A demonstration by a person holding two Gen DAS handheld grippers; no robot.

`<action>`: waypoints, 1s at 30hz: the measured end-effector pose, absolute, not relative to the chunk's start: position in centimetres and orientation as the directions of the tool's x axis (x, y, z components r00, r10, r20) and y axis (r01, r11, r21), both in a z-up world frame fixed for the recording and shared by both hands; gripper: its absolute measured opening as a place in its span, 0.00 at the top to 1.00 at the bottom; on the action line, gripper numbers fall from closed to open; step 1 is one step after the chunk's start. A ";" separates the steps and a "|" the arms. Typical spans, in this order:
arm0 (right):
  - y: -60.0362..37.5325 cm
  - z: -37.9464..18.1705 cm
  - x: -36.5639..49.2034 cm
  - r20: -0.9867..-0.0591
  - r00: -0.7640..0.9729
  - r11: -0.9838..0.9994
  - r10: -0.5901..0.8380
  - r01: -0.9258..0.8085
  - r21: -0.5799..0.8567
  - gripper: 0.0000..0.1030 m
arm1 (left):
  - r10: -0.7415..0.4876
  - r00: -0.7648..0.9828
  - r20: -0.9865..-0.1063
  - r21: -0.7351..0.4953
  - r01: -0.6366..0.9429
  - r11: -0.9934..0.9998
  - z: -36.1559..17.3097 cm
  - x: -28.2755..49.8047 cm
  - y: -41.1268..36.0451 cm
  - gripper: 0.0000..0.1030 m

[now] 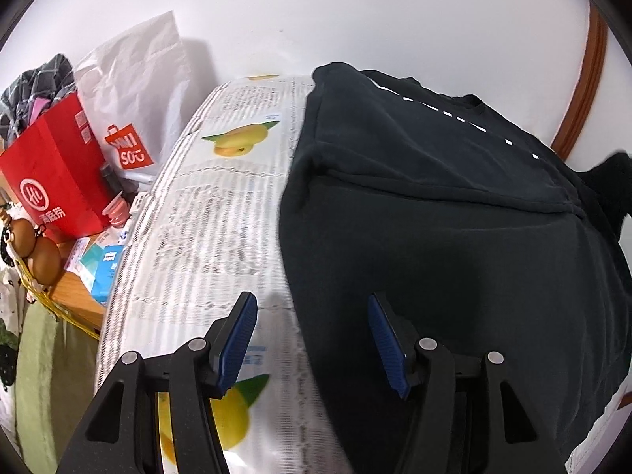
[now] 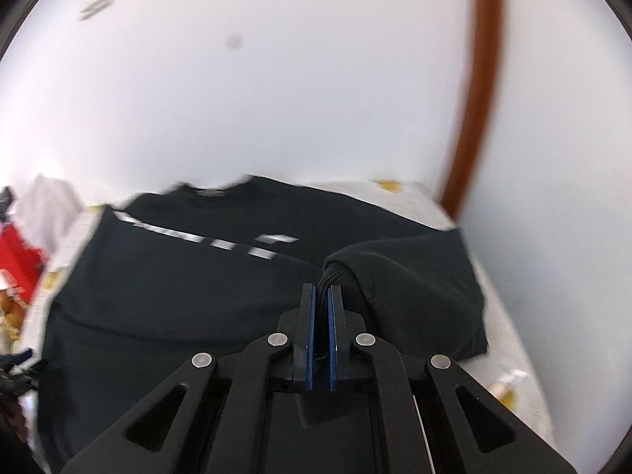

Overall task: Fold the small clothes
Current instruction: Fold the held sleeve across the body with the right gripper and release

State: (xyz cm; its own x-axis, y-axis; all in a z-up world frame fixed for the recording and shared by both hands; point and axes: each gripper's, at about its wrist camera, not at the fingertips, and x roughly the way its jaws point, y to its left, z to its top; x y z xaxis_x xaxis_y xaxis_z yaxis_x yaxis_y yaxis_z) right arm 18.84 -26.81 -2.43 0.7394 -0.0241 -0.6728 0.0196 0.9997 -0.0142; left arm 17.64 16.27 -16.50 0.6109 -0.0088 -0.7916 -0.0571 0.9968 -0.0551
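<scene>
A dark shirt (image 1: 454,237) lies spread on a table cover (image 1: 221,213) printed with yellow fruit and lines of text, and everything here is placed against that shirt. In the left wrist view the shirt fills the right half of the cover, its white lettering (image 1: 454,116) running along the far part near the white wall (image 1: 355,12). A fold ridge crosses the shirt from its left edge toward the right. The left gripper (image 1: 312,335) hangs over the shirt's left edge with its jaws standing well apart and nothing between them; one blue pad is above the bare cover, the other above the dark cloth. Left of the shirt, past the cover's edge, stand a red bag (image 1: 55,181) and a white bag (image 1: 134,91), with small boxes (image 1: 102,264) nearer the camera. In the right wrist view, which is blurred, the right gripper (image 2: 322,296) is pinched tight on a bunched piece of the shirt (image 2: 237,296) at its right side; the cloth rises from the flat part into a raised hump just behind the pads. A brown strip (image 2: 474,98) runs up the wall beyond the shirt's right edge.
</scene>
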 end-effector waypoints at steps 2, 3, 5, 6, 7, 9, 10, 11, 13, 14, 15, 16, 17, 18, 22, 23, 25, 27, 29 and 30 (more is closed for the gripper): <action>-23.6 -1.6 19.5 -0.665 0.747 0.999 0.023 -0.036 -0.006 0.95 | -0.016 0.606 -0.796 -0.070 -0.066 0.995 -16.8 17.8 16.8 0.46; -21.4 -1.3 20.2 -0.661 0.749 0.998 0.051 -0.068 -0.001 0.95 | -0.019 0.605 -0.796 -0.075 -0.067 0.995 -16.9 17.8 17.0 0.46; -17.7 -1.2 21.8 -0.660 0.744 0.992 0.107 -0.127 0.018 0.95 | -0.017 0.603 -0.798 -0.079 -0.077 0.994 -17.2 17.9 17.4 0.46; -16.0 -1.1 22.2 -0.661 0.738 0.987 0.140 -0.157 0.033 0.95 | -0.017 0.604 -0.797 -0.081 -0.080 0.993 -17.3 18.0 17.5 0.45; -14.0 -1.3 22.8 -0.662 0.728 0.979 0.180 -0.195 0.052 0.95 | -0.018 0.606 -0.796 -0.086 -0.083 0.993 -17.4 18.1 17.7 0.45; -10.2 -1.7 23.8 -0.663 0.706 0.962 0.250 -0.261 0.085 0.95 | -0.022 0.608 -0.793 -0.092 -0.084 0.992 -17.5 18.1 17.9 0.43; -8.3 -2.1 24.3 -0.661 0.694 0.950 0.286 -0.295 0.102 0.95 | -0.023 0.611 -0.791 -0.094 -0.084 0.992 -17.6 18.1 18.0 0.43; -6.3 -2.4 24.8 -0.661 0.679 0.937 0.320 -0.329 0.115 0.95 | -0.023 0.611 -0.791 -0.093 -0.083 0.992 -17.6 18.1 18.0 0.43; -3.1 -3.1 25.8 -0.658 0.649 0.912 0.382 -0.380 0.155 0.95 | -0.020 0.612 -0.790 -0.088 -0.082 0.993 -17.6 18.0 17.9 0.42; -2.0 -3.5 26.4 -0.659 0.631 0.900 0.410 -0.399 0.177 0.95 | -0.018 0.612 -0.791 -0.084 -0.080 0.993 -17.6 18.0 17.8 0.42; -1.0 -3.7 26.8 -0.660 0.611 0.887 0.436 -0.417 0.200 0.95 | -0.018 0.611 -0.792 -0.081 -0.075 0.994 -17.6 18.0 17.8 0.42; -0.1 -4.2 27.3 -0.662 0.596 0.878 0.454 -0.427 0.216 0.95 | -0.018 0.611 -0.792 -0.078 -0.071 0.994 -17.6 18.1 17.8 0.42; 0.9 -4.8 27.8 -0.667 0.592 0.878 0.452 -0.427 0.215 0.95 | -0.019 0.611 -0.791 -0.078 -0.070 0.995 -17.6 18.1 17.8 0.42; 1.4 -5.1 28.1 -0.672 0.593 0.882 0.444 -0.424 0.208 0.95 | -0.021 0.611 -0.791 -0.079 -0.069 0.994 -17.6 18.1 17.8 0.42; 2.8 -7.6 29.8 -0.693 0.561 0.873 0.452 -0.436 0.217 0.89 | -0.026 0.616 -0.788 -0.083 -0.063 0.995 -17.5 18.2 17.8 0.42; 2.7 -7.9 29.9 -0.699 0.554 0.873 0.452 -0.435 0.221 0.86 | -0.031 0.617 -0.786 -0.087 -0.060 0.994 -17.5 18.3 17.8 0.42; 2.3 -8.3 30.0 -0.699 0.551 0.870 0.456 -0.439 0.222 0.78 | -0.042 0.622 -0.782 -0.098 -0.057 0.994 -17.1 18.4 17.7 0.41; 0.3 -8.1 29.2 -0.689 0.586 0.885 0.426 -0.428 0.182 0.64 | -0.057 0.627 -0.777 -0.111 -0.048 0.993 -16.7 18.7 17.4 0.41; -2.3 -8.1 28.3 -0.688 0.624 0.906 0.370 -0.405 0.120 0.63 | -0.062 0.635 -0.770 -0.112 -0.040 0.993 -16.1 19.2 16.8 0.42; -3.9 -8.3 27.8 -0.692 0.641 0.919 0.333 -0.386 0.085 0.63 | -0.062 0.639 -0.766 -0.110 -0.035 0.993 -15.8 19.4 16.5 0.41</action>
State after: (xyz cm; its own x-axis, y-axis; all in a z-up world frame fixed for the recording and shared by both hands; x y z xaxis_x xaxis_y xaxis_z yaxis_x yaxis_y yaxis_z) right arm 27.83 -3.91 -8.28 0.6408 0.3331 -0.6917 -0.3859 0.9186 0.0849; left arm 19.36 16.51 -15.81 0.6393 -0.0620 -0.7665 -0.0352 0.9933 -0.1098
